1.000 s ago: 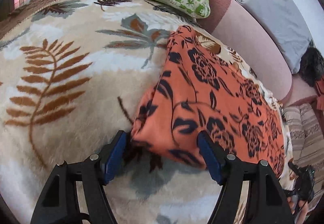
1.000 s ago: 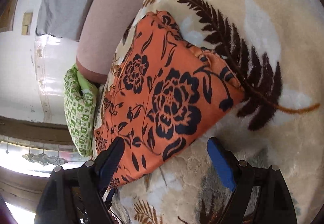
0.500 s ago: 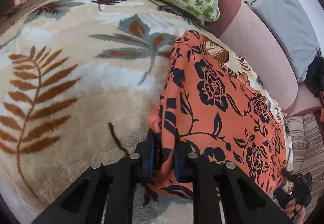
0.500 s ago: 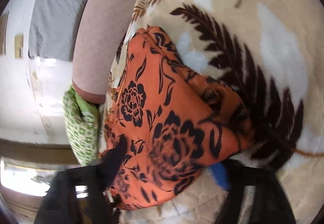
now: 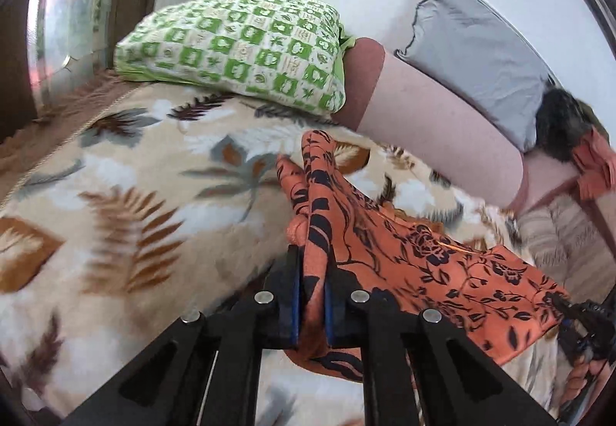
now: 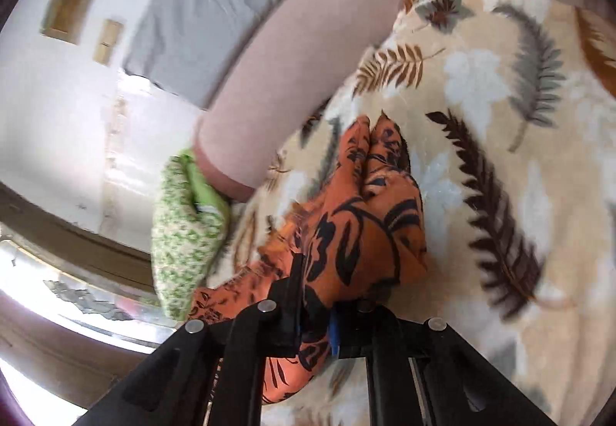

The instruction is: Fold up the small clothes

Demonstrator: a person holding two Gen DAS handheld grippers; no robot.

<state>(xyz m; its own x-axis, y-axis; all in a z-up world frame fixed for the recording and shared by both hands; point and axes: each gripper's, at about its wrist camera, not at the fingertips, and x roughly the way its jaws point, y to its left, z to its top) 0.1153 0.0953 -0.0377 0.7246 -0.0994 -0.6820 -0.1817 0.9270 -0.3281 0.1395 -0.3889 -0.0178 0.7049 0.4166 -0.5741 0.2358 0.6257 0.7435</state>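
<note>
An orange cloth with a black flower print [image 5: 408, 256] lies partly on a cream leaf-patterned blanket [image 5: 127, 195]. My left gripper [image 5: 311, 295] is shut on one near corner of the cloth and holds it lifted, so the fabric hangs bunched from the jaws. My right gripper [image 6: 317, 304] is shut on the other near corner of the same cloth [image 6: 365, 218], also raised off the blanket [image 6: 500, 141]. The far edge of the cloth still touches the blanket. The right gripper also shows at the far right edge of the left wrist view [image 5: 577, 318].
A green checked pillow [image 5: 238, 48] lies at the head of the bed. A pink bolster [image 5: 435, 118] and a grey cushion [image 5: 477, 52] line the wall. Dark and red clothes [image 5: 577, 141] lie on a striped cover at the far right.
Both grippers went from open around the cloth's near corners to shut on them. They have since lifted the corners up off the blanket and tilted the views toward the wall.
</note>
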